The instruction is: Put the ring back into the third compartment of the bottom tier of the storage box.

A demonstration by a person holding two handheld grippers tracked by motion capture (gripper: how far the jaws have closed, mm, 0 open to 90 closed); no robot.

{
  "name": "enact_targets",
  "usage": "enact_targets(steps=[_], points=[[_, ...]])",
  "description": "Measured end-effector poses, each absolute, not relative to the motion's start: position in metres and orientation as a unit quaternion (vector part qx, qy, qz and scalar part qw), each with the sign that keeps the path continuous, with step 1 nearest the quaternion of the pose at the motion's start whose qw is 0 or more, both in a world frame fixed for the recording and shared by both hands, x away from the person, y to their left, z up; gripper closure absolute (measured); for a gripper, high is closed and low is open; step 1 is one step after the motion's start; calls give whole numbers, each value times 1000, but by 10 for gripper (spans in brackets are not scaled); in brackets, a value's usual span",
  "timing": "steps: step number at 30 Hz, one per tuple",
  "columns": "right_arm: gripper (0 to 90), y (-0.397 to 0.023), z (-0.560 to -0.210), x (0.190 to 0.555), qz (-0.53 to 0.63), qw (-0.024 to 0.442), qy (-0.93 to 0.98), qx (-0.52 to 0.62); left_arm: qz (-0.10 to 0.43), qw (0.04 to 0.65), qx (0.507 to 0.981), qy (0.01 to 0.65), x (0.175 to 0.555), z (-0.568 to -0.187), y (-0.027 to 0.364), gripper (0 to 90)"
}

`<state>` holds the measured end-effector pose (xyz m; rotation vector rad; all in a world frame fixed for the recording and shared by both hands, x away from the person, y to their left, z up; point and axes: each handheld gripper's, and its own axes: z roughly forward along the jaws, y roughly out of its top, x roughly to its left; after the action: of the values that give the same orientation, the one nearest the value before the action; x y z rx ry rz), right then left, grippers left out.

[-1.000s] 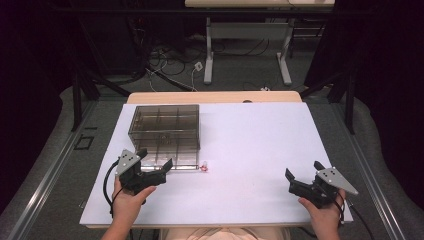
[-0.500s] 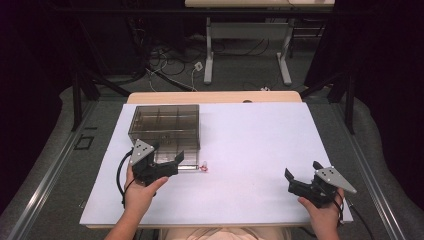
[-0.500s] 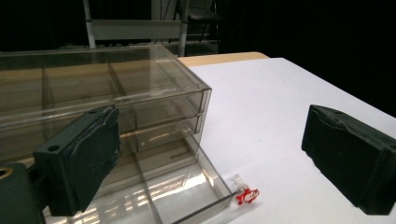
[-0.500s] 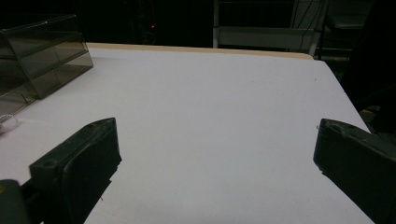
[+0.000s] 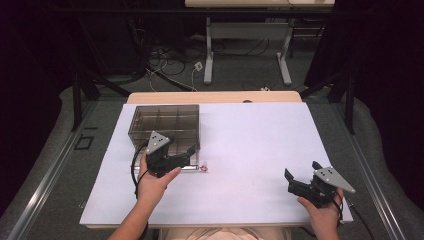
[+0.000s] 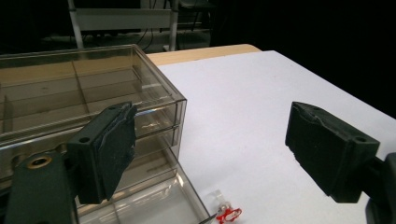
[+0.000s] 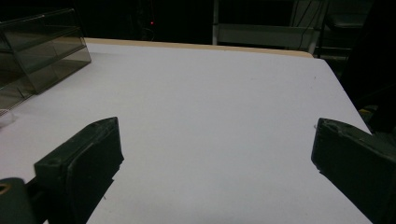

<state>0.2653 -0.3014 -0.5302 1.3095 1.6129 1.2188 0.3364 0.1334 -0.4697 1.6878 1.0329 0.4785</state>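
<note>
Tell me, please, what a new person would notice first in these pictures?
First is the smoky clear box with compartments at the far left of the white table. The left tool hovers at its near edge, jaws open and empty though just closing a little. A tiny red and clear piece lies beside the box, and the right tool waits open at the near right.
</note>
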Motion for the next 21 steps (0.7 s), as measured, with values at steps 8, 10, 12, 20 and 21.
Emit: enact_targets(steps=[8, 10, 12, 20, 21], points=[[22, -302, -531, 266, 467, 357, 626, 513, 196, 516, 713, 432, 344, -466, 120, 198], [23, -303, -532, 267, 468, 358, 627, 510, 193, 516, 714, 432, 346, -466, 119, 203], [25, -303, -532, 267, 466, 357, 628, 511, 177, 515, 718, 433, 349, -465, 118, 220], [32, -303, -533, 268, 465, 356, 628, 512, 139, 510, 724, 442, 354, -460, 114, 241], [32, -303, -534, 268, 465, 356, 630, 510, 136, 511, 724, 443, 354, -460, 113, 242]])
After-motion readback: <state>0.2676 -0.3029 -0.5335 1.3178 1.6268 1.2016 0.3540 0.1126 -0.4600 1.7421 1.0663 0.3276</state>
